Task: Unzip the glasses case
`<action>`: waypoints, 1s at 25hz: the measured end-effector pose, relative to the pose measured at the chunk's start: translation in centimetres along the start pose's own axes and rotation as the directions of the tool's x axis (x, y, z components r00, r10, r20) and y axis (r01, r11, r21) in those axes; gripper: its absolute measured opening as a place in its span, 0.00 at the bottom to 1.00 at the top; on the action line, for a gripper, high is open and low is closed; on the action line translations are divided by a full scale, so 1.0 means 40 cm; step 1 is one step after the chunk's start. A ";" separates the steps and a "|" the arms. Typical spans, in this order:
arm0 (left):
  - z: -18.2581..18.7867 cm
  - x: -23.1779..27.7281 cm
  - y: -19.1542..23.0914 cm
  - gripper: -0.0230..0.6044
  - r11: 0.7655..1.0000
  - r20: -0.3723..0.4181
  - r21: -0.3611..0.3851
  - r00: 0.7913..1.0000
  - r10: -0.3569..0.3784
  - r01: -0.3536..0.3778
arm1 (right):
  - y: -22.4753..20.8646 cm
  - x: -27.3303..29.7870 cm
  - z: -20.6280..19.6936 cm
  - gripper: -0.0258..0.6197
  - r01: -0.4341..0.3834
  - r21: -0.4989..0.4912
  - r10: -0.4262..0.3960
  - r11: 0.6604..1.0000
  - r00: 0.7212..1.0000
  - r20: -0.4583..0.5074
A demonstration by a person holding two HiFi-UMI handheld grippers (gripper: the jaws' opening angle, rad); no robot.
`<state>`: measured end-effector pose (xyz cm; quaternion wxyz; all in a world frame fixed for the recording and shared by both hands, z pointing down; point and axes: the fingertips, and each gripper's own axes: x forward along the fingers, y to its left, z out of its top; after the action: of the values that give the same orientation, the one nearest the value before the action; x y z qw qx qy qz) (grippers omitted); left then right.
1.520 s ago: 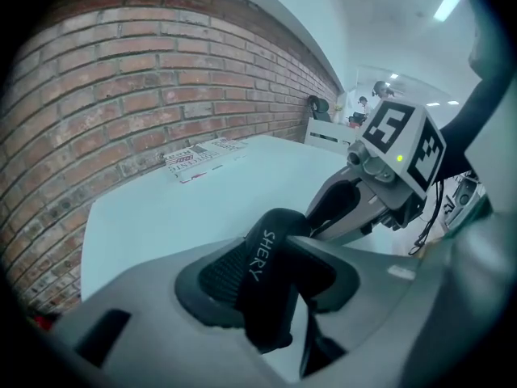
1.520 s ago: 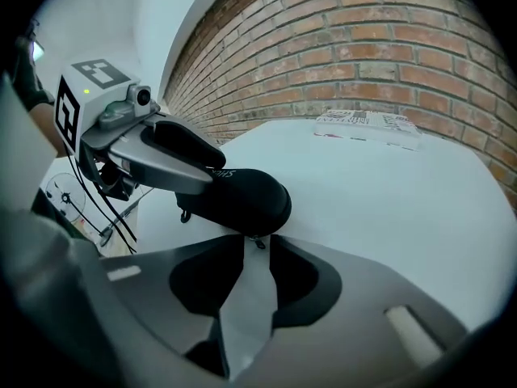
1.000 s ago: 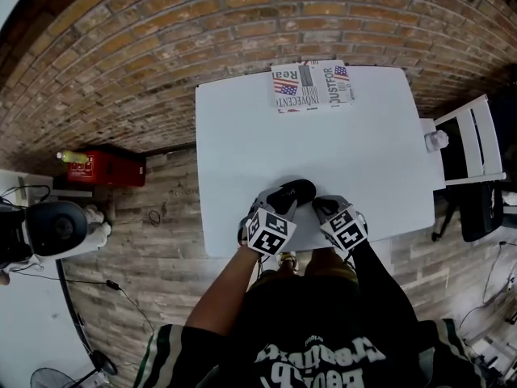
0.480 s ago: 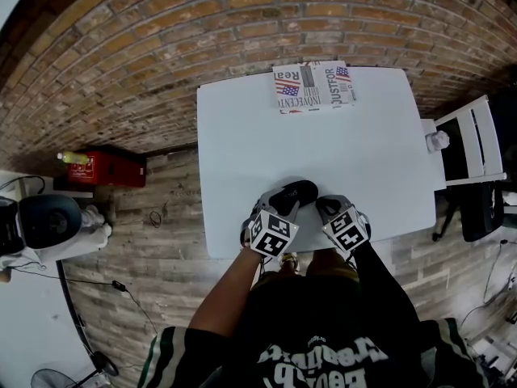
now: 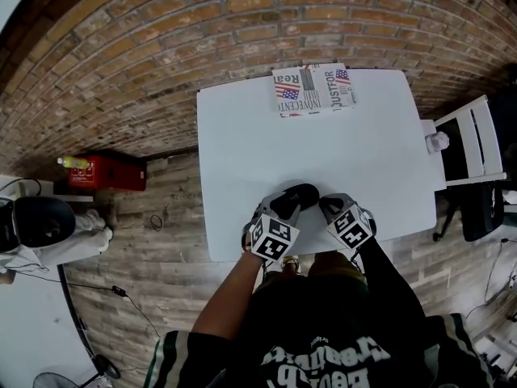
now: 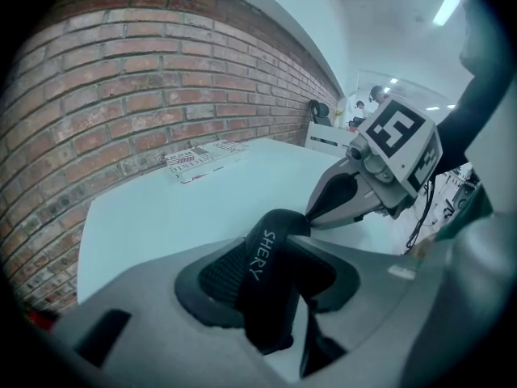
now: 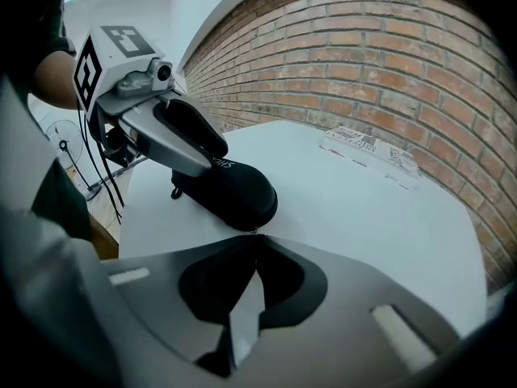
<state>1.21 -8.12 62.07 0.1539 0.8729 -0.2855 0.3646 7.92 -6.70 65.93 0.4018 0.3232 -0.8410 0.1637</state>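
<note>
Right gripper view: the right claw (image 7: pixel 254 245), shut tight, pinches the zip pull (image 7: pixel 255 232); the left claw (image 6: pixel 279 253) clamps the glasses case (image 7: pixel 230 196) just ahead. Unzipping looks barely begun.

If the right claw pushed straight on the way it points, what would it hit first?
The black oval zippered glasses case, lying directly ahead of the right claw. Its shut tips seem to touch the case's near end already, though the depth there is unclear.
</note>
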 end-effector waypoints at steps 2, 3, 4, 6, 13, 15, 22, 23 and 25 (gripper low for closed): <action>0.000 0.000 0.000 0.29 1.000 -0.003 -0.003 1.000 -0.002 0.002 | -0.009 -0.001 0.004 0.06 -0.008 -0.023 0.008 1.000 1.000 -0.010; 0.001 0.000 0.001 0.29 1.000 -0.004 -0.005 1.000 -0.003 0.003 | -0.013 -0.001 0.005 0.06 -0.013 -0.037 0.012 0.999 1.000 -0.015; 0.001 0.000 0.001 0.29 1.000 -0.005 -0.006 1.000 -0.004 0.004 | -0.018 -0.001 0.007 0.06 -0.018 -0.050 0.017 0.999 1.000 -0.019; 0.002 0.000 0.001 0.29 1.000 -0.008 -0.008 1.000 -0.005 0.005 | -0.025 0.001 0.011 0.07 -0.028 -0.066 0.027 0.997 0.999 -0.022; 0.002 0.003 -0.004 0.29 1.000 -0.030 -0.001 0.999 -0.019 0.019 | -0.048 0.014 0.028 0.07 -0.091 -0.147 0.083 0.985 0.995 -0.060; 0.002 0.003 -0.003 0.29 1.000 -0.036 -0.009 0.999 -0.025 0.024 | -0.054 0.020 0.034 0.07 -0.117 -0.175 0.104 0.978 0.991 -0.078; 0.007 -0.002 0.000 0.29 0.998 -0.037 -0.047 0.998 -0.047 0.045 | -0.060 0.036 0.036 0.06 -0.206 -0.178 0.190 0.962 0.976 -0.102; 0.010 -0.009 -0.005 0.29 0.997 -0.037 -0.046 0.997 -0.066 0.064 | -0.065 0.034 0.035 0.06 -0.201 -0.155 0.189 0.967 0.978 -0.089; 0.022 -0.025 -0.013 0.28 0.994 -0.022 -0.059 0.995 -0.094 0.093 | -0.086 0.025 0.037 0.06 -0.160 -0.065 0.156 0.985 0.986 -0.056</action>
<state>1.44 -7.74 60.72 0.1992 0.8759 -0.2529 0.3594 8.94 -10.44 65.87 0.4197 0.2371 -0.8587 0.1739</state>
